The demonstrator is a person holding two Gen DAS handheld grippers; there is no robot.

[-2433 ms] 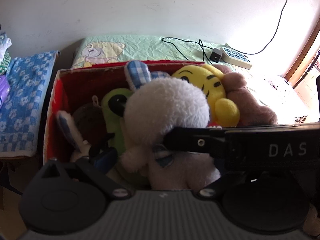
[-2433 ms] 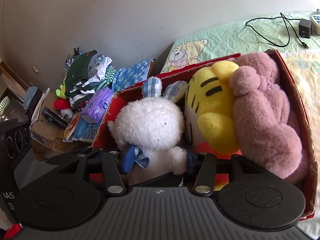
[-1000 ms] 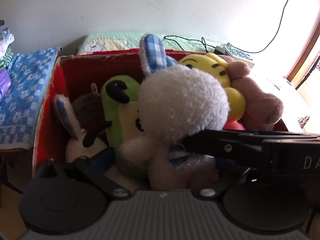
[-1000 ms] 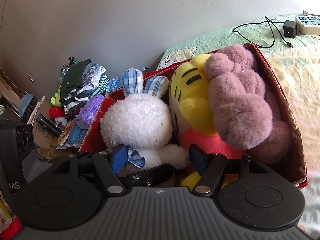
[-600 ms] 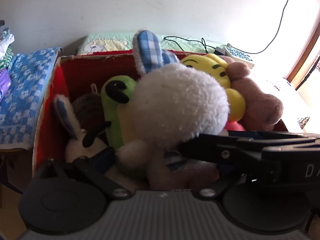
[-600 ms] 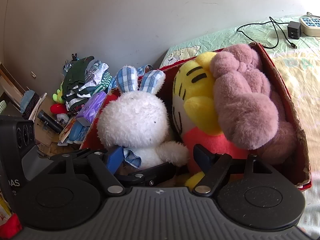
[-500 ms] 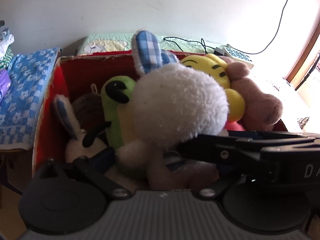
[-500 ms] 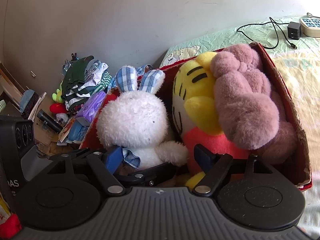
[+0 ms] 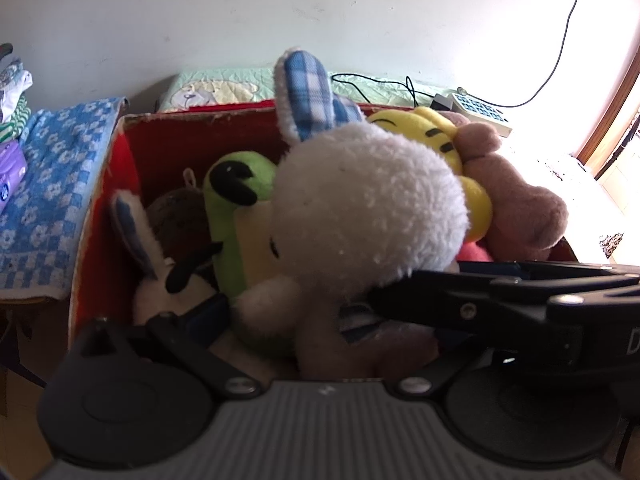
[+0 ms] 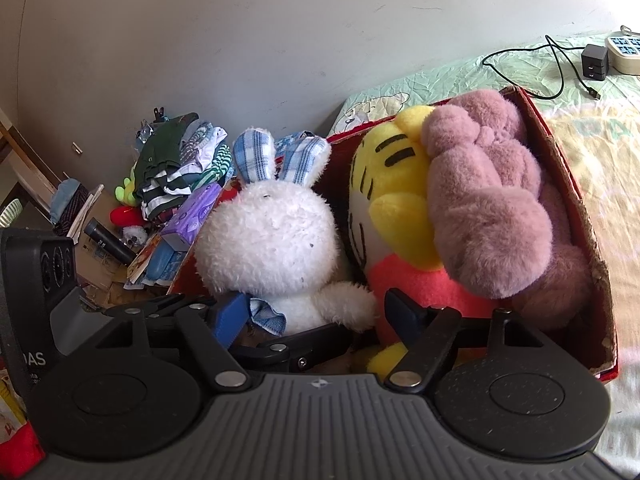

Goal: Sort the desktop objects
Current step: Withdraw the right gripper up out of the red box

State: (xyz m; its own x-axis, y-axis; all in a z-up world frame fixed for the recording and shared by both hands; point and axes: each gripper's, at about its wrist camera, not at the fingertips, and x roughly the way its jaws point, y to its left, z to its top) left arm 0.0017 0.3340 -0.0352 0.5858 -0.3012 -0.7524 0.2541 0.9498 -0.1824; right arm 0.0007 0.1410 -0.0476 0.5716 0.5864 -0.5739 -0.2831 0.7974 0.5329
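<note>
red box [image 10: 560, 168] crammed with plush toys [image 10: 480, 208]

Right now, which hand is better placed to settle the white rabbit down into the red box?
Right. The right gripper has the rabbit between its fingers, inside the box, and its jaws have just been closing slightly. The left gripper has one finger hidden behind the right one.

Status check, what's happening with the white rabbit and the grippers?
Right gripper open around white rabbit, jaws just closing slightly. Left gripper state unclear. Rabbit upright in red box, yellow tiger crowding.
</note>
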